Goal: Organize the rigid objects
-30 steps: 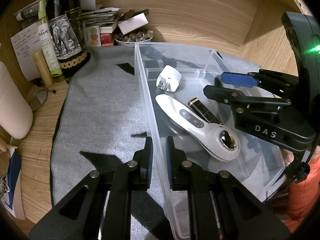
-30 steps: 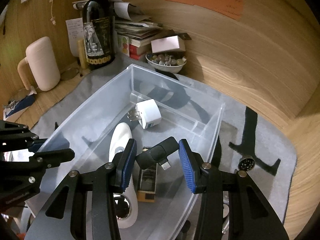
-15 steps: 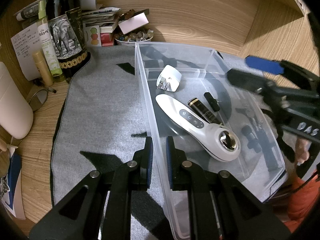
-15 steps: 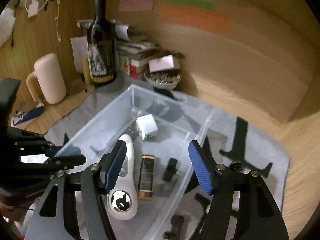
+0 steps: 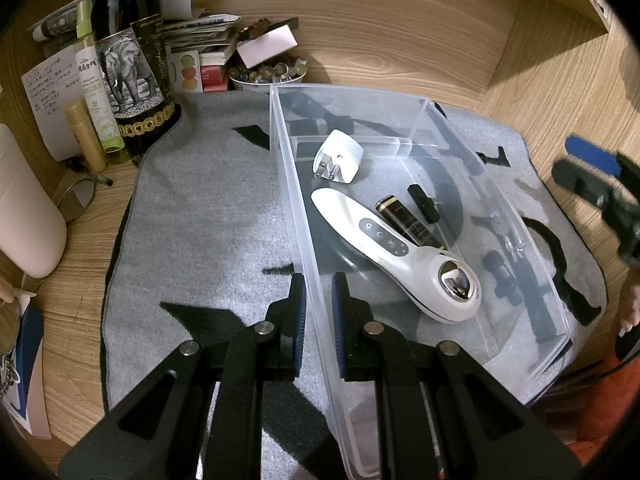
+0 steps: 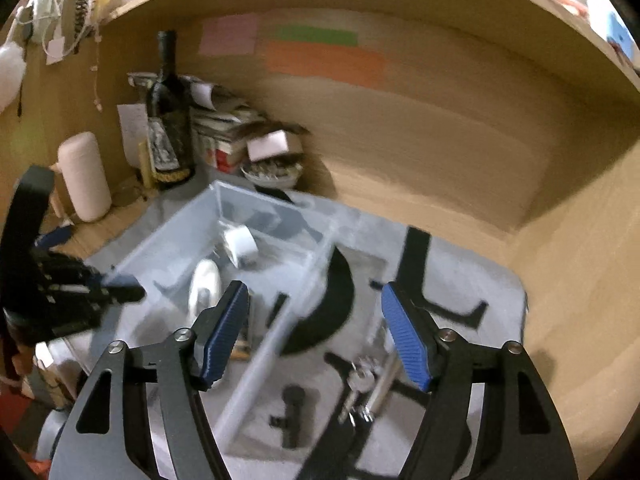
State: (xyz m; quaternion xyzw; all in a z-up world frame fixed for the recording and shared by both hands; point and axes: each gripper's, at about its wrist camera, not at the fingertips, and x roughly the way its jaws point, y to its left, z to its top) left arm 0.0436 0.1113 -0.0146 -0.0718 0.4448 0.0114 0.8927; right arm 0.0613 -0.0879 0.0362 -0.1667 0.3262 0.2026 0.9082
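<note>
My left gripper point(image 5: 319, 312) is shut on the left wall of the clear plastic bin point(image 5: 280, 128). In the bin lie a white plug adapter point(image 5: 338, 156), a white handheld device point(image 5: 392, 248), a black-and-gold tube point(image 5: 408, 222) and a small black adapter point(image 5: 422, 202). My right gripper point(image 6: 316, 336) hangs above the bin's right wall point(image 6: 272, 344), its jaws opening with nothing between them. In the blurred right wrist view, a bunch of keys point(image 6: 360, 380) and a black T-shaped piece point(image 6: 292, 412) lie on the mat below it, outside the bin.
A grey mat point(image 5: 200, 220) covers the wooden desk. At the back left stand a dark wine bottle point(image 5: 132, 52), a green spray bottle point(image 5: 94, 92), stacked books and a bowl of stones point(image 5: 268, 76). A pale mug point(image 5: 24, 216) stands far left. Wooden walls close the back and right.
The right gripper let the small black adapter drop into the bin, spread its jaws and drew up and away to the right. The left gripper kept its hold.
</note>
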